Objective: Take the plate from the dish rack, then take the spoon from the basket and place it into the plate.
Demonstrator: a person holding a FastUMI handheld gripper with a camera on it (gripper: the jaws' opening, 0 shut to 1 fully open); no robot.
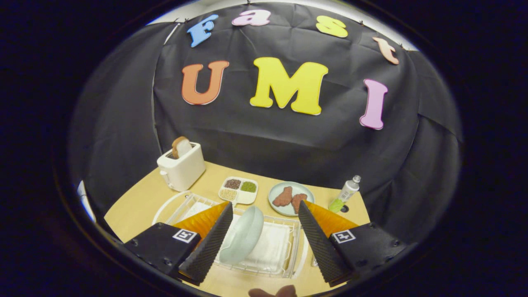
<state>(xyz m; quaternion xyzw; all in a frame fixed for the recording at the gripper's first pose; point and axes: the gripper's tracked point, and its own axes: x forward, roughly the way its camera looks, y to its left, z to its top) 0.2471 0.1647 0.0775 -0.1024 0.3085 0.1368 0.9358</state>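
Observation:
A pale green plate [242,235] stands on its edge in the white wire dish rack [288,247], leaning a little. My gripper [264,210] hangs above the rack with its fingers wide open. The plate sits in the gap between them, close to the left finger [212,243] and apart from the right finger [319,243]. Nothing is held. The rack's basket part [181,206] lies behind the left finger, and I cannot make out a spoon in it.
A white toaster [181,167] with a slice of bread stands at the back left. Beyond the rack are a divided dish of grains [239,189], a plate with two pieces of meat [291,198] and a small bottle [344,194]. The wooden table [136,206] carries everything.

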